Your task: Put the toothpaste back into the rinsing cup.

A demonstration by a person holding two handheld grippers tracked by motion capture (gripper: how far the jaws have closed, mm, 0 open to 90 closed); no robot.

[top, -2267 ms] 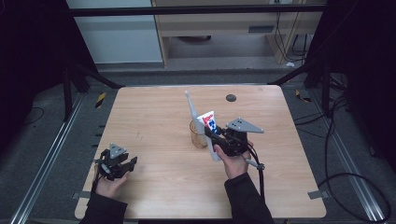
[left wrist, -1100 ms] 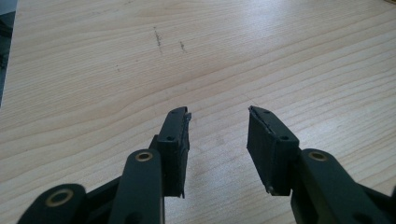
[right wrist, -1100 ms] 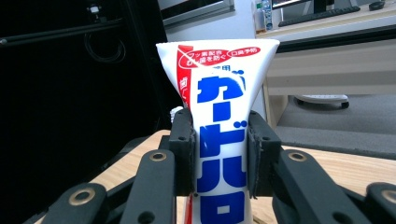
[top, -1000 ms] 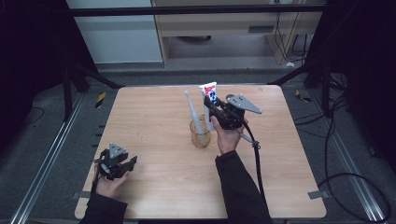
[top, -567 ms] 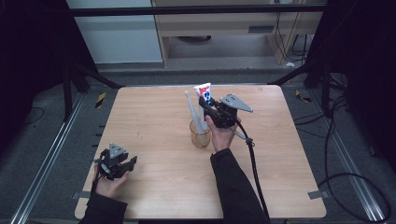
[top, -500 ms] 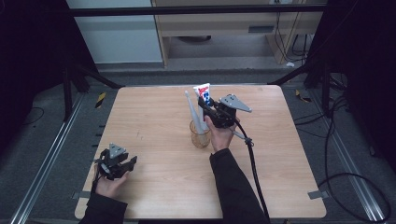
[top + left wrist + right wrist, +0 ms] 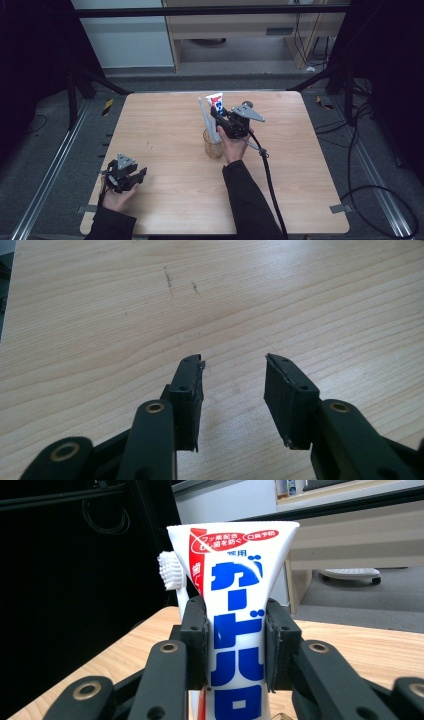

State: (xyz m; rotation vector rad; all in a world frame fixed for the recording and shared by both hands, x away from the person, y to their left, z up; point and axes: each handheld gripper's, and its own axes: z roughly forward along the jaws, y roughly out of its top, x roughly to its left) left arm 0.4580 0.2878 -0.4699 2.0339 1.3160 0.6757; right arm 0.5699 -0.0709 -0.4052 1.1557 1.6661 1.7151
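My right gripper [image 7: 222,116] is shut on a white toothpaste tube [image 7: 216,102] with blue and red print, held upright above a clear glass cup [image 7: 213,144] at the table's middle. In the right gripper view the tube [image 7: 237,620] is pinched between both pads, and a white toothbrush head [image 7: 169,570] stands just behind it. The toothbrush [image 7: 206,120] leans in the cup, handle down. My left gripper [image 7: 131,177] rests open near the front left of the table, its jaws [image 7: 234,390] apart over bare wood with nothing between them.
The wooden table [image 7: 165,125] has a small dark round mark [image 7: 248,104] near its far edge. A cable [image 7: 270,190] trails from the right gripper toward the front. A metal frame and dark floor surround the table; a cabinet [image 7: 235,30] stands behind.
My right gripper carried the toothpaste tube up from beside the cup toward the far side, then left and slightly down over the cup. The left gripper has not moved.
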